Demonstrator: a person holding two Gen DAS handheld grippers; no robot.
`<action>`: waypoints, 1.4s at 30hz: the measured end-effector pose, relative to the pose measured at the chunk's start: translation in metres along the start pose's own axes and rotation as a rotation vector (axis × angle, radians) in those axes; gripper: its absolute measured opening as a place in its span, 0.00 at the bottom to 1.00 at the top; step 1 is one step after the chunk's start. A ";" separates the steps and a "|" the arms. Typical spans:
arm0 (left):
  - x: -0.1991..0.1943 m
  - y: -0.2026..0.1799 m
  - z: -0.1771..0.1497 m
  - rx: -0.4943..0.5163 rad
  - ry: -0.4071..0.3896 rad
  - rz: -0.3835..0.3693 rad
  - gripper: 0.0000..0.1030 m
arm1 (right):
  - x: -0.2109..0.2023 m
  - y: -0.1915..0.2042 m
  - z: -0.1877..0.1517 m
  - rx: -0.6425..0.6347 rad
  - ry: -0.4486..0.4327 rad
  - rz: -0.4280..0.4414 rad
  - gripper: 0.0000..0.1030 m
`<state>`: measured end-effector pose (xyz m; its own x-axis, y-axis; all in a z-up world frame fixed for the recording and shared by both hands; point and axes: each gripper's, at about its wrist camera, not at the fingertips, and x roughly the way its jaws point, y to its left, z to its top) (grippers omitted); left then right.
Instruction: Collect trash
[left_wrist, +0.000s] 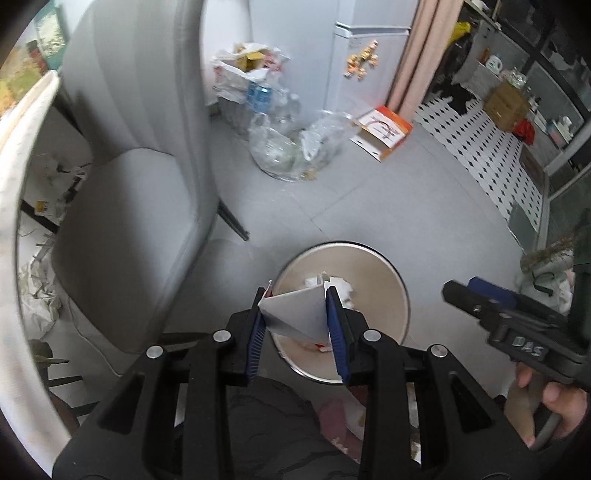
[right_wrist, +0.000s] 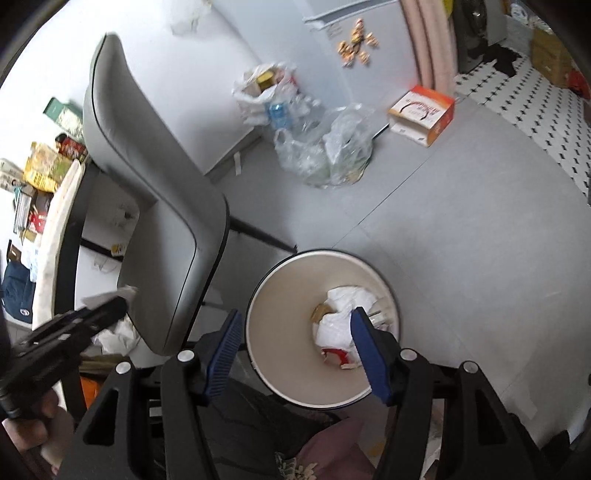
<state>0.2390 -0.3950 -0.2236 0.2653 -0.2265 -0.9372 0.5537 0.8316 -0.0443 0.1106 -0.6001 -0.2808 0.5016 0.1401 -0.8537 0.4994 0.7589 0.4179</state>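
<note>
My left gripper (left_wrist: 295, 295) is shut on a folded grey-white piece of card (left_wrist: 295, 314), its blue pads pressing on both sides. It hangs over the near rim of a round, cream-lined trash bin (left_wrist: 388, 280) on the grey floor. In the right wrist view my right gripper (right_wrist: 295, 314) stands open above the same bin (right_wrist: 273, 354), with nothing between its fingers. Crumpled white wrappers and a red scrap (right_wrist: 336, 328) lie at the bin's bottom. Each gripper shows in the other's view: the right gripper (left_wrist: 461, 284) at the right, the left gripper (right_wrist: 118, 302) at the left with pale paper at its tip.
A grey upholstered chair (left_wrist: 129, 184) stands just left of the bin, with a white table edge (left_wrist: 22, 147) beyond it. Clear plastic bags (left_wrist: 288, 147) of bottles and an orange-white box (left_wrist: 384, 133) sit by the far wall. A hand (left_wrist: 546, 398) holds the right gripper.
</note>
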 end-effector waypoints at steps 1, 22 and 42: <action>0.003 -0.005 0.000 0.001 0.010 -0.021 0.33 | -0.007 -0.004 0.001 0.005 -0.013 0.001 0.59; -0.098 0.053 -0.007 -0.152 -0.212 0.013 0.95 | -0.089 0.031 -0.003 -0.059 -0.181 0.005 0.91; -0.275 0.133 -0.082 -0.277 -0.529 0.140 0.95 | -0.202 0.191 -0.038 -0.299 -0.374 -0.026 0.93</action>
<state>0.1751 -0.1811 -0.0004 0.7158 -0.2677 -0.6449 0.2782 0.9565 -0.0883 0.0777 -0.4589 -0.0399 0.7387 -0.0778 -0.6695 0.3172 0.9166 0.2435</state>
